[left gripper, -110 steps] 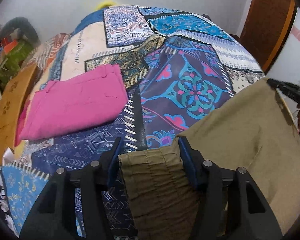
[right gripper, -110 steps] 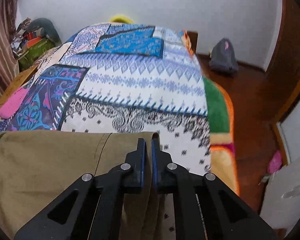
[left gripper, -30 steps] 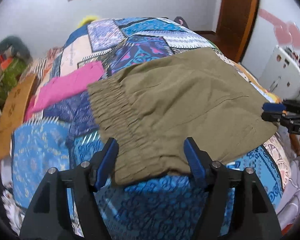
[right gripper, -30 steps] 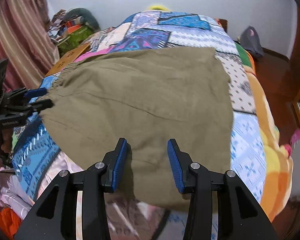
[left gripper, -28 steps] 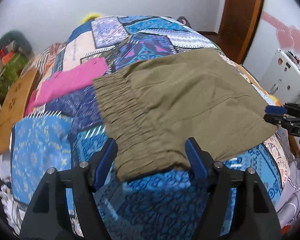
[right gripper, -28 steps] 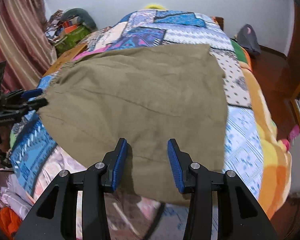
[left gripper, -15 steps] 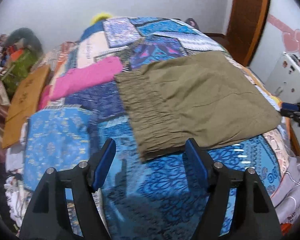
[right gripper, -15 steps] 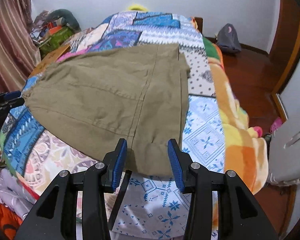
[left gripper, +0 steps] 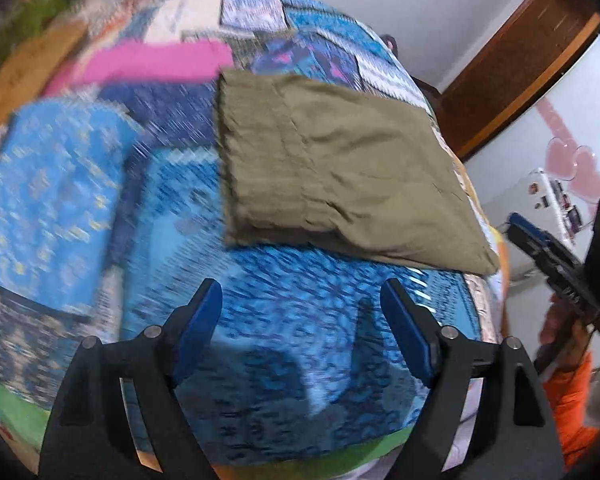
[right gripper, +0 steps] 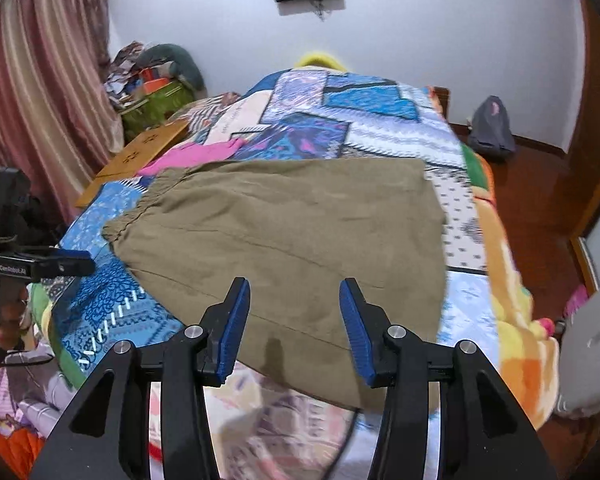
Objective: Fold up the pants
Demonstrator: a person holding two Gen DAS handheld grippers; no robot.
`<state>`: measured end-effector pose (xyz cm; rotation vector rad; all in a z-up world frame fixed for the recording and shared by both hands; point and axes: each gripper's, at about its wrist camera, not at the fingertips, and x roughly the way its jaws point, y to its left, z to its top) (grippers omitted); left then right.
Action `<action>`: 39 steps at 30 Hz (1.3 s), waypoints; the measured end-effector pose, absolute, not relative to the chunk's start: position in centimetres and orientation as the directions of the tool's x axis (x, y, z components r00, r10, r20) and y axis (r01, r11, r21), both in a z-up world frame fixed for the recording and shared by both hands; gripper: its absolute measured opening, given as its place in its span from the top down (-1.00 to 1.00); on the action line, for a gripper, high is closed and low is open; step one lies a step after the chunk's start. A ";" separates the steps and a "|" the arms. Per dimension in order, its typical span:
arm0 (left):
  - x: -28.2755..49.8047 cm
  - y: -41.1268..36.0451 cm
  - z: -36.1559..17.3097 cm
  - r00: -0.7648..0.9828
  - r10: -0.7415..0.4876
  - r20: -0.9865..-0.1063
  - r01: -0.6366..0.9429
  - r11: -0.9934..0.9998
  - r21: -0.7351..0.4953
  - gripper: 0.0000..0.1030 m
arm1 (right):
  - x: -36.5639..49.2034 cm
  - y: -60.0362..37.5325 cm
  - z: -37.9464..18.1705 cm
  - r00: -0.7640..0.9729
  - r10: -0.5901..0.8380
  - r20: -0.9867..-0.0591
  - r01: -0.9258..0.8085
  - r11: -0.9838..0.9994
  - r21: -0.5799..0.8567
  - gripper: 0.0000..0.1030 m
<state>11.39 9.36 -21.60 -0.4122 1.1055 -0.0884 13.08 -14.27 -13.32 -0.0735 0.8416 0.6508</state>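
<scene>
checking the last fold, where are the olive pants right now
The olive pants lie folded flat on the patchwork bedspread, ahead of both open grippers, with the pink garment just beyond their waistband.

Olive pants (right gripper: 292,236) on patchwork bedspread (right gripper: 380,128) (mostly blue), pink garment (left gripper: 152,64).

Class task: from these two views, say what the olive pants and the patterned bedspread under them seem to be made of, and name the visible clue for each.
Pants: likely a matte woven cotton-type cloth; soft creases and a gathered elastic waistband show. Bedspread: printed fabric, seemingly smooth; flat patchwork patterns, weave too blurred to judge.
</scene>
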 end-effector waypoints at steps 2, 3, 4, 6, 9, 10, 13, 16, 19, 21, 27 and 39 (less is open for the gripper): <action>11.9 8.5 -22.2 0.444 -0.289 -0.848 -0.129 0.916 -0.380 -0.76 | 13.3 -13.4 -14.2 0.478 0.496 -0.725 -0.567 0.804 0.176 0.17; 12.0 8.1 -22.3 0.447 -0.286 -0.848 -0.122 0.919 -0.374 -0.86 | 13.4 -13.0 -14.6 0.473 0.490 -0.732 -0.567 0.805 0.173 0.17; 12.3 7.7 -22.3 0.450 -0.291 -0.844 -0.114 0.919 -0.377 -0.90 | 13.5 -12.8 -15.1 0.464 0.488 -0.739 -0.566 0.805 0.177 0.17; 12.8 7.2 -22.4 0.457 -0.312 -0.833 -0.108 0.910 -0.401 -0.96 | 13.9 -12.7 -16.3 0.429 0.492 -0.758 -0.560 0.803 0.204 0.17; 13.7 7.1 -22.6 0.462 -0.331 -0.823 -0.117 0.897 -0.427 -0.97 | 14.2 -13.3 -16.9 0.402 0.524 -0.751 -0.549 0.794 0.260 0.17; 14.1 7.3 -22.6 0.466 -0.347 -0.814 -0.119 0.887 -0.447 -0.97 | 14.2 -13.3 -16.9 0.395 0.530 -0.751 -0.549 0.791 0.269 0.17; 15.1 8.1 -22.6 0.478 -0.389 -0.788 -0.132 0.855 -0.502 -0.97 | 14.1 -13.3 -16.9 0.391 0.534 -0.750 -0.555 0.787 0.271 0.17; 16.0 8.3 -22.6 0.483 -0.401 -0.778 -0.141 0.841 -0.522 -0.97 | 13.8 -13.1 -17.0 0.394 0.534 -0.748 -0.560 0.785 0.266 0.17; 17.0 7.9 -22.4 0.467 -0.373 -0.801 -0.126 0.869 -0.478 -0.97 | 13.9 -13.4 -17.2 0.382 0.546 -0.746 -0.552 0.782 0.290 0.17; 17.4 8.0 -22.3 0.469 -0.362 -0.806 -0.136 0.872 -0.471 -0.97 | 13.9 -13.4 -17.2 0.382 0.548 -0.744 -0.551 0.782 0.293 0.17; 18.4 9.6 -22.2 0.502 -0.310 -0.807 -0.206 0.864 -0.460 -0.27 | 13.8 -13.5 -17.3 0.383 0.545 -0.746 -0.547 0.785 0.292 0.17; 17.3 5.9 -18.0 0.613 -0.018 -0.790 -0.093 0.991 -0.095 0.29 | 15.2 -11.9 -13.2 0.442 0.540 -0.717 -0.561 0.790 0.249 0.15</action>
